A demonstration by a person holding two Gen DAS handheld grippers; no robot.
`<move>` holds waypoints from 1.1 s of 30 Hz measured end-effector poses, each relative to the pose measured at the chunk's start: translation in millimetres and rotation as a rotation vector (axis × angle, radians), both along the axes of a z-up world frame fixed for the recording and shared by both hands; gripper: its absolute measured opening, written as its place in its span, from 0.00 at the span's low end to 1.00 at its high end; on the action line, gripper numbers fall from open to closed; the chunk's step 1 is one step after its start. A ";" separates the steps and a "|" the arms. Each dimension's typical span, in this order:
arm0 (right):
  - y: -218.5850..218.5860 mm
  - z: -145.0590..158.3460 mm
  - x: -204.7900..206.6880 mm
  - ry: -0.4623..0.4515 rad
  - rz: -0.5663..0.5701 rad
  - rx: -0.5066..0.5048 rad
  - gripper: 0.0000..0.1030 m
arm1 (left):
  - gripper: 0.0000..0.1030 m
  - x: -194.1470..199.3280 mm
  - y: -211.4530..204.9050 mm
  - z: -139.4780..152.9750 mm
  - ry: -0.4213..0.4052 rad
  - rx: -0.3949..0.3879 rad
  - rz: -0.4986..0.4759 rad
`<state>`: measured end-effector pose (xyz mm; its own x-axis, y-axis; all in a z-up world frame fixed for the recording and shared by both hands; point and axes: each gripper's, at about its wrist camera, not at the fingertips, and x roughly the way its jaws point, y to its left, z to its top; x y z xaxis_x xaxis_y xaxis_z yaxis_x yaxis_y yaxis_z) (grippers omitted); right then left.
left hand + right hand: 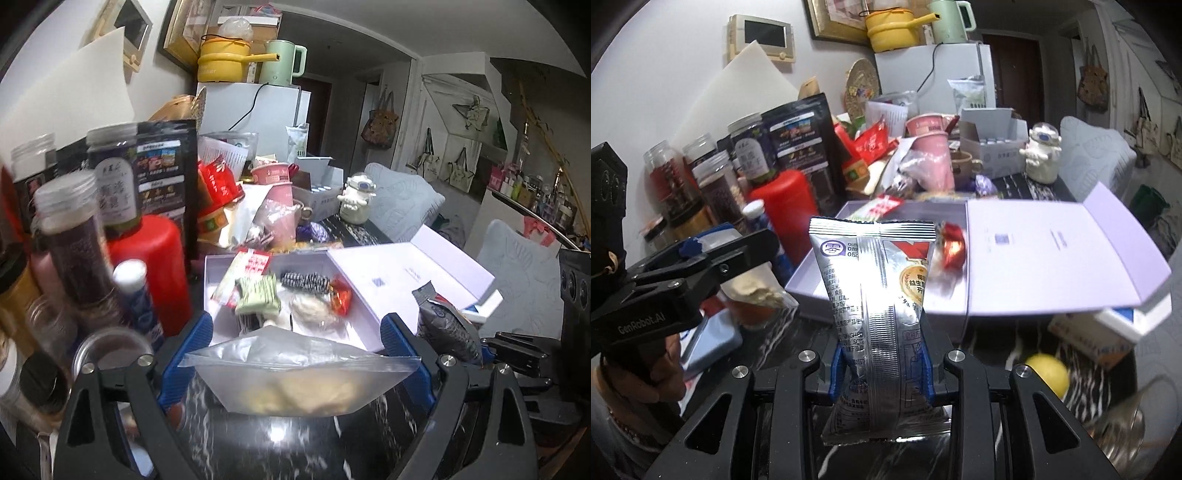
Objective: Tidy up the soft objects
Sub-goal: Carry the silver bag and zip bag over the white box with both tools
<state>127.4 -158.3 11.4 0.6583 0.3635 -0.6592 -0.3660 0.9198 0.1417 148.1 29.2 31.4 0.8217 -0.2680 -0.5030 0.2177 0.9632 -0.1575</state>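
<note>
Dark marbled surface (280, 435) crowded at its far and left sides with jars, pouches and cups.

Open white gift box (221, 269), lid (1071, 243) folded out flat to its right. Inside it: green-and-white sachet (258, 295), black-and-white striped piece (304, 282), red wrapped sweet (340, 295), other small packets.

Red bottle (155, 266) upright just left of the box.

Left tongs (295, 358): blue pads spread wide, clamped on the two side edges of a clear zip bag (295, 376) holding pale yellow powder or crumbs. Bag hangs level, just in front of the box's near edge, above the surface.

Right tongs (882, 373): clenched narrow on a silver foil snack packet (875, 295), held upright by its lower half, in front of the box.

Yellow ball (1047, 373) on the surface to the right.
</note>
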 end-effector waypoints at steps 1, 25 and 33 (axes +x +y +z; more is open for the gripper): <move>0.1 2.0 6.1 -0.008 0.000 0.000 0.30 | 0.91 3.7 -1.9 1.3 -0.006 0.001 0.001; -2.0 21.8 123.6 -0.076 0.021 0.036 0.30 | 0.91 109.9 -3.6 8.8 -0.036 0.015 0.064; 6.7 -0.7 150.8 -0.023 0.029 0.014 0.30 | 0.91 133.1 -6.3 -23.3 0.041 0.063 0.078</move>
